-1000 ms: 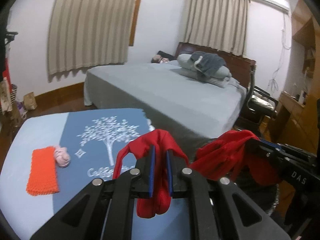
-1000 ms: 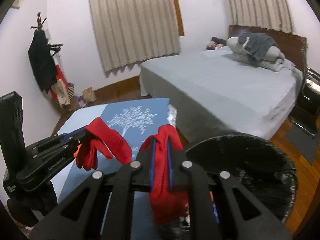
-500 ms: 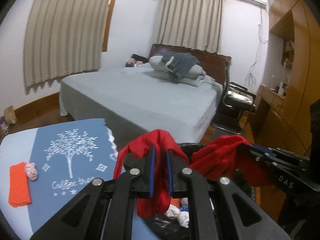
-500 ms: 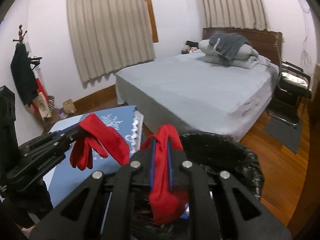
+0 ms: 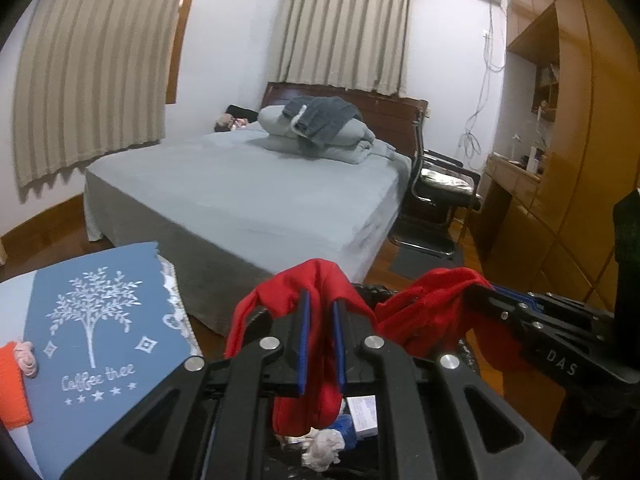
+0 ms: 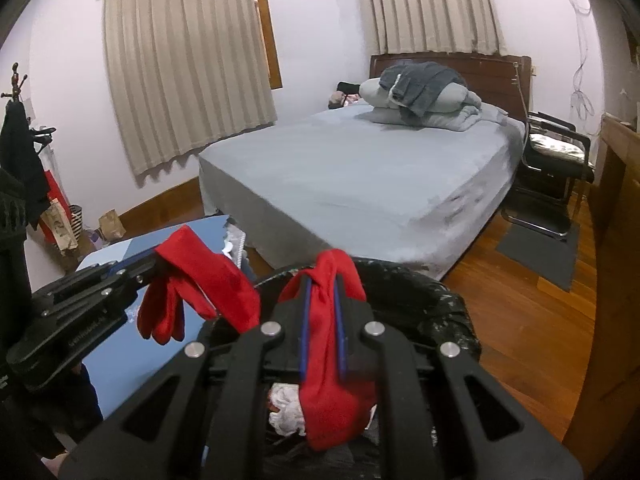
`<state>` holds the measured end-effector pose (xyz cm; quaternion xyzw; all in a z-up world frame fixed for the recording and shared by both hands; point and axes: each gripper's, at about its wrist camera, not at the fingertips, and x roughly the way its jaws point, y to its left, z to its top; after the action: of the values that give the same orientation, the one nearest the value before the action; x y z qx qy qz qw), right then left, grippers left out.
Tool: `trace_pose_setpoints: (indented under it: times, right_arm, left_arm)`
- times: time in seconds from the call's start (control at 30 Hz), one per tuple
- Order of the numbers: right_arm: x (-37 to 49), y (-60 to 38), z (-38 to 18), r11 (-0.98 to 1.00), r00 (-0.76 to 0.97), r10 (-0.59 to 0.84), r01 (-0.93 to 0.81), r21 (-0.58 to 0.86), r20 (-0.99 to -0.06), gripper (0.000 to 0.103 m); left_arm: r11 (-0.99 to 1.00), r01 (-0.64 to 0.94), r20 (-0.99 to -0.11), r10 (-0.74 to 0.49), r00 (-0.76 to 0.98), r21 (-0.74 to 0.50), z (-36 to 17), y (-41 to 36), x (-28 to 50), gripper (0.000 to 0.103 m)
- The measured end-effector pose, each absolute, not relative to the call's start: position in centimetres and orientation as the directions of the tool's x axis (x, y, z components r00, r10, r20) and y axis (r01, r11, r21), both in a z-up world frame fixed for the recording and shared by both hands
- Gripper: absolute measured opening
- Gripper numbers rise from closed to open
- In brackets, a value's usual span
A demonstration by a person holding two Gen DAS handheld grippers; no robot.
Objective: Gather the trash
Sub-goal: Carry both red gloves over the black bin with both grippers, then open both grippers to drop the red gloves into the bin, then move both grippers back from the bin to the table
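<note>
My left gripper [image 5: 319, 322] is shut on a red glove [image 5: 308, 400] that hangs over a black-lined trash bin [image 6: 424, 296]. My right gripper [image 6: 321, 312] is shut on a second red glove [image 6: 336, 400], also over the bin. Each gripper shows in the other's view, the right one in the left wrist view [image 5: 500, 304] and the left one in the right wrist view [image 6: 156, 258]. Crumpled white paper [image 5: 322, 446] and other trash lie in the bin. An orange knitted cloth [image 5: 10, 388] and a pink ball [image 5: 26, 362] lie on the table at far left.
A blue mat with a white tree print [image 5: 96, 344] covers the table left of the bin. A grey bed [image 5: 248, 188] stands behind, a black chair [image 5: 440, 196] and wooden cabinets [image 5: 560, 184] to the right. Wooden floor [image 6: 520, 308] lies right of the bin.
Both grippers have moved right, from over the table to over the trash bin, each still holding its red glove. The orange cloth has slid to the left edge of view.
</note>
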<state>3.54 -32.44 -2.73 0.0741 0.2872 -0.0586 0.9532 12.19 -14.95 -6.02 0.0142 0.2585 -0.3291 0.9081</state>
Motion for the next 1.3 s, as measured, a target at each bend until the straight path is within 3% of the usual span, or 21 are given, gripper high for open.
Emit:
trace_pose_setpoints:
  times: [0.37, 0.5, 0.6, 0.67, 0.73, 0.87, 1.1, 1.3]
  right_arm:
    - [3.6, -34.4, -4.5, 0.975, 0.793, -0.118, 0.207, 0.082, -0.598, 0.016]
    - [3.9, -35.1, -5.4, 0.968, 0.773, -0.132, 0.235, 0.087, -0.620, 0.042]
    - [3.8, -35.2, -5.7, 0.966, 0.765, -0.144, 0.245, 0.077, -0.628, 0.056]
    - [3.8, -35.2, -5.7, 0.966, 0.763, -0.153, 0.249, 0.067, -0.628, 0.066]
    - [3.8, -35.0, -5.6, 0.967, 0.764, -0.155, 0.248, 0.062, -0.626, 0.068]
    - [3.9, -34.4, -5.4, 0.968, 0.774, -0.154, 0.243, 0.064, -0.614, 0.089]
    - [5.4, -31.8, -5.0, 0.978, 0.791, -0.120, 0.198, 0.067, -0.600, 0.096]
    - [8.5, -27.9, -5.2, 0.988, 0.802, -0.051, 0.129, 0.090, -0.595, 0.096]
  left_arm:
    - [0.725, 0.663, -0.536, -0.642, 0.548, -0.189, -8.8, -18.6, 13.9, 0.015]
    - [0.717, 0.655, -0.560, -0.653, 0.510, -0.239, -9.6, -18.1, 14.8, 0.055]
    - [0.708, 0.656, -0.589, -0.655, 0.473, -0.261, -10.4, -17.4, 15.2, 0.065]
    - [0.715, 0.653, -0.617, -0.638, 0.462, -0.250, -11.2, -17.1, 15.3, 0.068]
    - [0.730, 0.642, -0.630, -0.618, 0.470, -0.236, -11.7, -16.5, 15.4, 0.068]
    - [0.783, 0.580, -0.623, -0.572, 0.533, -0.224, -11.8, -14.2, 15.4, 0.076]
    - [0.890, 0.414, -0.574, -0.443, 0.688, -0.191, -10.6, -7.2, 16.0, 0.092]
    - [0.945, 0.281, -0.576, -0.324, 0.751, -0.165, -10.9, -1.0, 17.4, 0.094]
